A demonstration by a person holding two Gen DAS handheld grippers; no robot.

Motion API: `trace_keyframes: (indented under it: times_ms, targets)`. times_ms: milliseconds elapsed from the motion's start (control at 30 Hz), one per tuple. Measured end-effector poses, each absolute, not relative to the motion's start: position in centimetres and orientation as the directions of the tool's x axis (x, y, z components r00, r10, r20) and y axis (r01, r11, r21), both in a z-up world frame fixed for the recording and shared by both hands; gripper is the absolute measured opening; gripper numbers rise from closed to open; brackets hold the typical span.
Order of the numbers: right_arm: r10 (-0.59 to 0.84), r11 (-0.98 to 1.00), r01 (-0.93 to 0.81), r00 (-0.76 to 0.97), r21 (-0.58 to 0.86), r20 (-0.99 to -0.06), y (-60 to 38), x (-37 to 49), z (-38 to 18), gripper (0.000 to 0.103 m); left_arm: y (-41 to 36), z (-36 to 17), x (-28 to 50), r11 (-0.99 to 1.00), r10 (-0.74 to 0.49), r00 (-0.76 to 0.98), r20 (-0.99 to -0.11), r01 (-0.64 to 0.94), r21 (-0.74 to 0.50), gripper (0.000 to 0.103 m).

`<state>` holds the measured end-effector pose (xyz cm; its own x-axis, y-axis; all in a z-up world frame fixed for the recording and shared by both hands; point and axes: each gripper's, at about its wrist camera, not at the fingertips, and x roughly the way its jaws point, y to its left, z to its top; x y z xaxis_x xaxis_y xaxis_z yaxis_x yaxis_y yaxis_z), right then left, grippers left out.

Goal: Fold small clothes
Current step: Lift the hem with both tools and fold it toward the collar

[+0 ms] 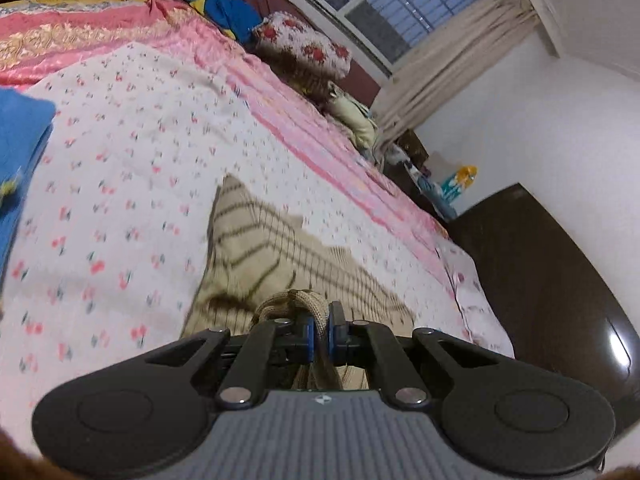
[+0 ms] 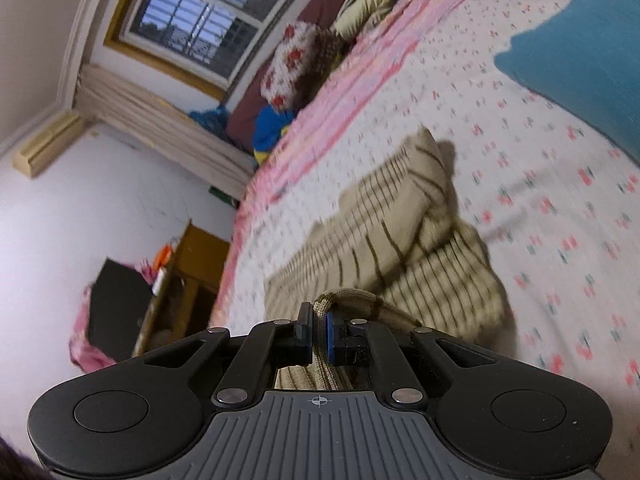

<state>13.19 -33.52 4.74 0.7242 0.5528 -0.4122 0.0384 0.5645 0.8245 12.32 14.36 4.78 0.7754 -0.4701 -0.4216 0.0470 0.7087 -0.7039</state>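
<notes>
**While both tongs are clamped on its ribbed hem, a striped garment is drawn up off the bed**

Because the bed point(image 1: 168, 128) is covered by a wide white sheet printed with small red flowers, a broad flat surface is offered for the folding, bordered on its far side by a pink quilt point(image 1: 100, 40). Toward one edge of the sheet a blue cloth point(image 1: 20, 140) is laid, well apart from the work.

Near the middle of the sheet the beige striped garment point(image 2: 400, 240) is spread, part of it resting on the bed and the near part raised toward the cameras. It is judged to be light, soft and limp: a knit that sags between two holds and keeps no shape of its own. No fragility is suggested, though the knit could be stretched if it is pulled hard. The ribbed hem is thicker than the body and is judged the better place for a hold, since it bunches firmly between pads and is less likely to slip.

That hem is where it is taken. The left gripper point(image 1: 319, 330) is closed tight, a roll of brown ribbing pinched between its blue pads. The right gripper point(image 2: 319, 330) is likewise closed on a fold of the same ribbed edge. From each pair of jaws the cloth is draped away and down onto the sheet.
</notes>
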Motion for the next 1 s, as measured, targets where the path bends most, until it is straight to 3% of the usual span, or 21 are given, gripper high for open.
trace_keyframes:
  times_ms: [433, 767, 1000]
  targets:
    - [0.495, 0.531, 0.095, 0.772, 0.842, -0.399, -33.9, 24.4, 3.3, 0.006, 13.9, 3.9, 23.0, 0.734, -0.432, 0.790, -0.435, 0.028, -0.679, 0.012]
    - [0.466, 0.541, 0.184, 0.747, 0.821, -0.475, -34.4, 28.6, -0.8, 0.007, 12.8, 1.1, 27.7, 0.779, -0.386, 0.780, -0.493, -0.010, -0.627, 0.012]
    - [0.443, 0.555, 0.191, 0.756, 0.809, -0.482, -34.4, 29.5, -1.5, 0.016, 12.5, 0.6, 28.7, 0.824, -0.322, 0.788, -0.524, -0.038, -0.565, 0.014]
